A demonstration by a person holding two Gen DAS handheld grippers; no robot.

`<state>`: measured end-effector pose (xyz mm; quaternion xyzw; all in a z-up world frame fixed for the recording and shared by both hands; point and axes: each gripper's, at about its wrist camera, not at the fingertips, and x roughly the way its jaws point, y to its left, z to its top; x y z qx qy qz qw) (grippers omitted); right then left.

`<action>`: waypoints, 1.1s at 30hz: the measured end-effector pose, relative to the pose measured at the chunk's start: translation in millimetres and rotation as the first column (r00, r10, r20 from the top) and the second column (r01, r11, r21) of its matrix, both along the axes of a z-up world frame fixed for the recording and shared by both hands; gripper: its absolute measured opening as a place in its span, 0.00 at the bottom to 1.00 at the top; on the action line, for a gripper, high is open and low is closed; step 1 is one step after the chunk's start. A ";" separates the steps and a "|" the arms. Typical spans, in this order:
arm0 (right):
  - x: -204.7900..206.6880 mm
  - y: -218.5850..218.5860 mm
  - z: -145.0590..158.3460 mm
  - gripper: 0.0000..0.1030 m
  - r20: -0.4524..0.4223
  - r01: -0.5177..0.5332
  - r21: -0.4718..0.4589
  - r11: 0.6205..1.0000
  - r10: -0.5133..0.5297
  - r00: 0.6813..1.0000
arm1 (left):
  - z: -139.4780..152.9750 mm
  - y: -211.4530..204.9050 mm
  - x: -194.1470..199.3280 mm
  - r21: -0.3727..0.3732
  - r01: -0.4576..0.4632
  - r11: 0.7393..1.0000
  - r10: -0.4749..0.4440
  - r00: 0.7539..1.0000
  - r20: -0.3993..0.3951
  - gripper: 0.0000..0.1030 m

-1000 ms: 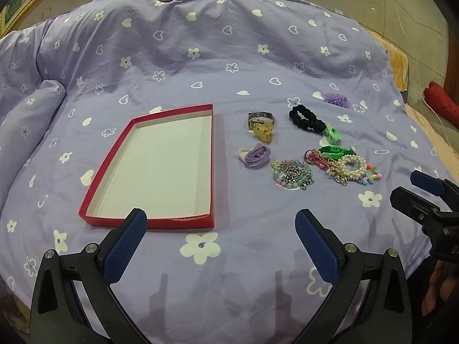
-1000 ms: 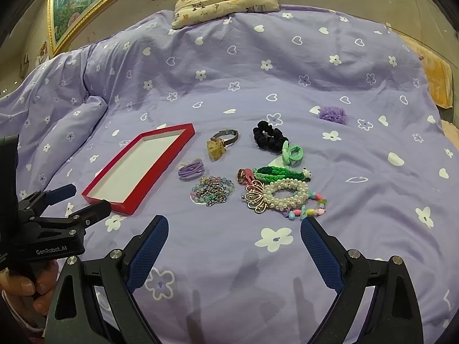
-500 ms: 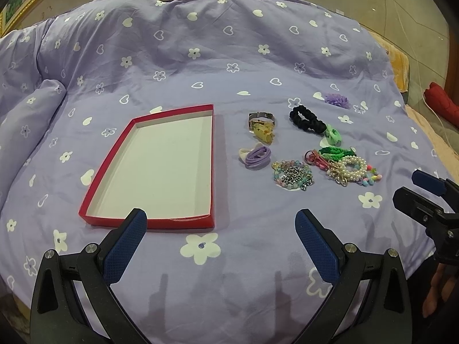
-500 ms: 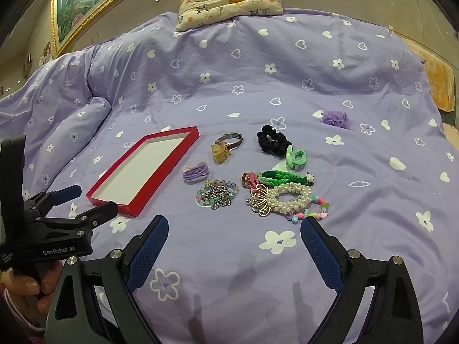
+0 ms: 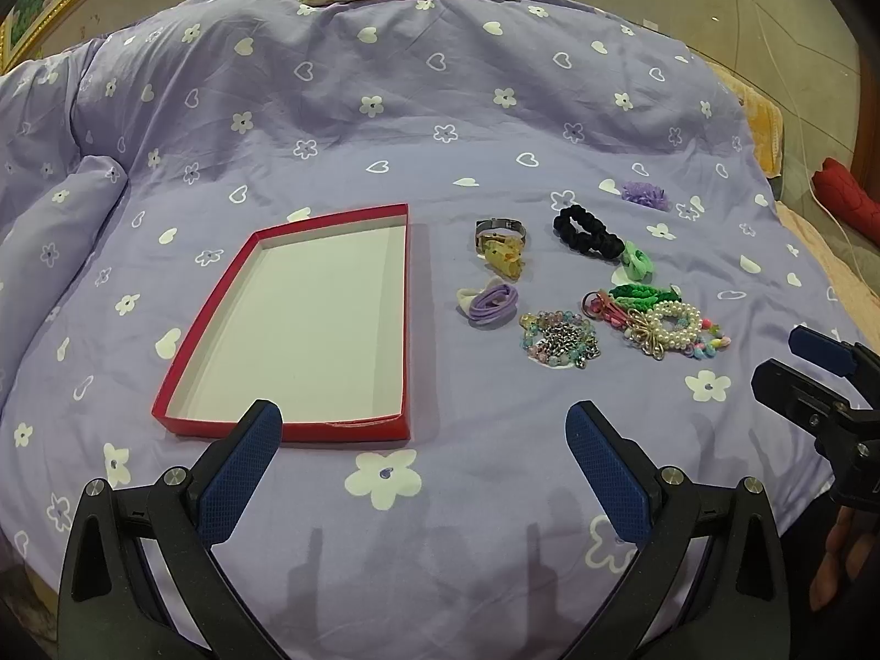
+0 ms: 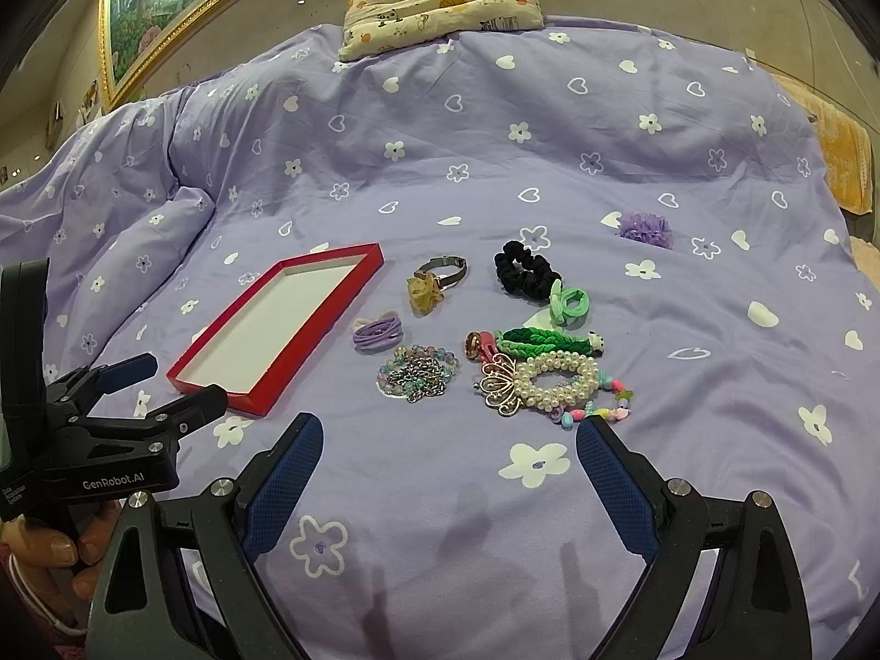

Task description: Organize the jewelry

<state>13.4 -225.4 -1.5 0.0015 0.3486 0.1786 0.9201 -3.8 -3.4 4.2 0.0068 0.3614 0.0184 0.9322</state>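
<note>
jewelry lies beside the red tray, nothing between it and both spread, empty hand-held grippers.

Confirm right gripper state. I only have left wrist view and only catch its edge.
Observer: right gripper is open and holds nothing. It hangs over bare quilt, short of the pearl bracelet.
Operator: How's my left gripper from that side?
Observer: left gripper is open, by the near corner of the red tray. A hand grips its handle.
Operator: Anything on the far end of the green braid?
Observer: green braid ends in a small panda charm.
</note>
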 end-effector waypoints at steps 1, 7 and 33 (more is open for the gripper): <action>0.1 -0.2 0.0 0.92 0.000 -0.001 0.001 1.000 0.001 1.000 | 0.3 0.0 0.2 0.000 0.000 1.000 0.000 1.000 0.000 1.00; 0.0 0.0 0.0 0.92 0.000 -0.001 0.001 1.000 0.001 1.000 | -0.2 -0.2 -0.3 -0.001 0.000 1.000 0.000 1.000 0.000 1.00; 30.1 -14.8 -10.2 0.91 -0.067 0.015 0.056 0.998 -0.011 0.998 | -4.3 0.2 48.5 -0.065 0.070 0.995 -0.074 0.995 -0.061 1.00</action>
